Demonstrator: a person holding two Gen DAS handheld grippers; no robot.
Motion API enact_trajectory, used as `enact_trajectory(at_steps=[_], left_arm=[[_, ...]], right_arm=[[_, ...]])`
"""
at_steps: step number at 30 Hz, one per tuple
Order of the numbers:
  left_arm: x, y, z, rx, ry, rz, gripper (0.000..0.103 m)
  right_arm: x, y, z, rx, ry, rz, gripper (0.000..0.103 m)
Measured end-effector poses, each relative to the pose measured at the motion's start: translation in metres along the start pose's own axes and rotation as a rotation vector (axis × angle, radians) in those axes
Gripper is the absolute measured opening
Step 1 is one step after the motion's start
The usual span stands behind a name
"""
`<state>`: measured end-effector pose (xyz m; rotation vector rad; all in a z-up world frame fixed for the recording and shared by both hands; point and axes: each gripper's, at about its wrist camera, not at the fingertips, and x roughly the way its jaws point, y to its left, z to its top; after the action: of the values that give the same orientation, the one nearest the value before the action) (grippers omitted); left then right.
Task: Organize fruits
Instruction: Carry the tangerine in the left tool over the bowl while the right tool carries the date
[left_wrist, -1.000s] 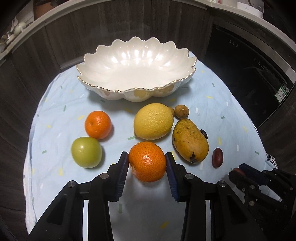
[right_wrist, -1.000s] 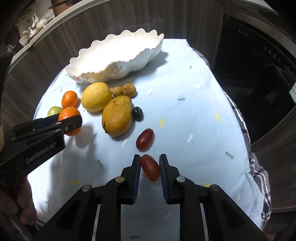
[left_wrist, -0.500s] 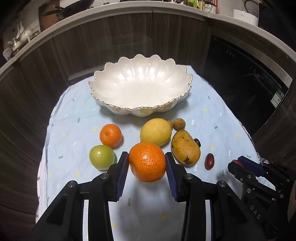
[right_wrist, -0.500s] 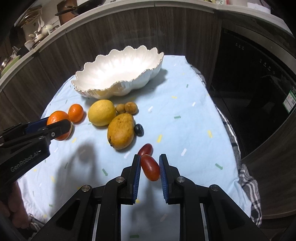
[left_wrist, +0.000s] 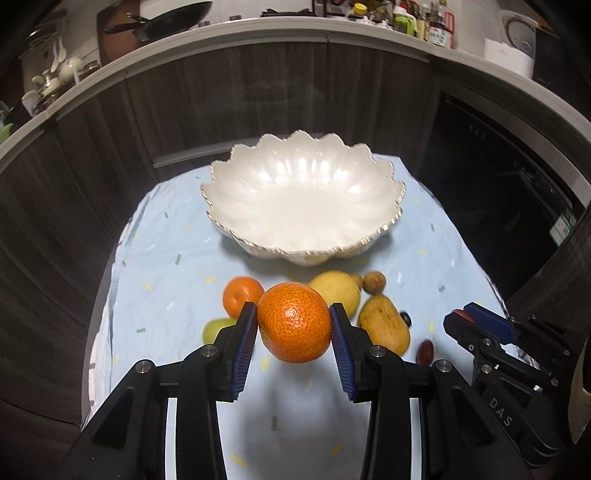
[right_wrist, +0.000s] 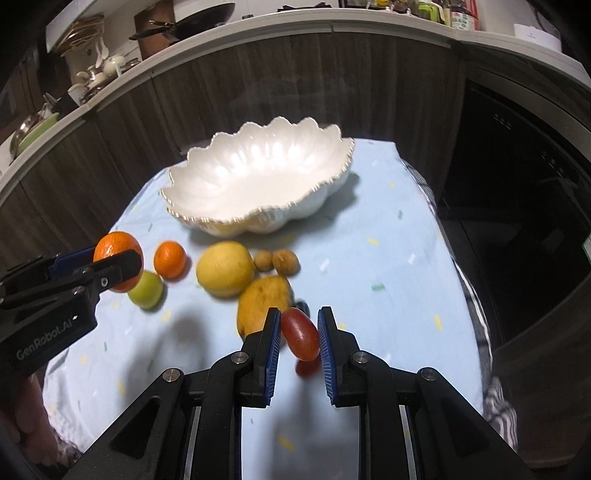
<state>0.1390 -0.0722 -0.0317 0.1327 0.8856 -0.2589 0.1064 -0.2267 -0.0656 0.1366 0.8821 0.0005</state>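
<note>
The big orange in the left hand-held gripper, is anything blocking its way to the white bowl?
Nothing visible does. The big orange hangs above the other fruit, and the white bowl beyond them is open and empty.

The left gripper (left_wrist: 293, 341) clamps a large orange (left_wrist: 293, 322) above the pale blue cloth (left_wrist: 166, 295); beyond it stands the white scalloped bowl (left_wrist: 303, 199) — empty; the right gripper (left_wrist: 480, 325) shows at right.
</note>
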Motion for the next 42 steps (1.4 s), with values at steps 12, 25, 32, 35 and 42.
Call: enact_trajectory(at_steps=[12,25,32,35,42], left_arm=[[0.003,0.021,0.045,-0.039,-0.079,0.041,0.039],[0.013,0.025,0.08,-0.046,-0.12,0.049,0.039],[0.025,0.028,0.095,-0.041,-0.131,0.052,0.039],[0.031,0.028,0.1,-0.043,-0.126,0.046,0.039],[0.044,0.031,0.107,-0.038,-0.119,0.045,0.039]], right_arm=[[0.01,0.003,0.069,-0.029,-0.099,0.015,0.022],[0.019,-0.002,0.116,-0.04,-0.153,0.027,0.022],[0.03,-0.003,0.133,-0.041,-0.152,0.024,0.022],[0.034,-0.005,0.138,-0.047,-0.153,0.02,0.022],[0.05,-0.01,0.15,-0.041,-0.136,0.021,0.022]])
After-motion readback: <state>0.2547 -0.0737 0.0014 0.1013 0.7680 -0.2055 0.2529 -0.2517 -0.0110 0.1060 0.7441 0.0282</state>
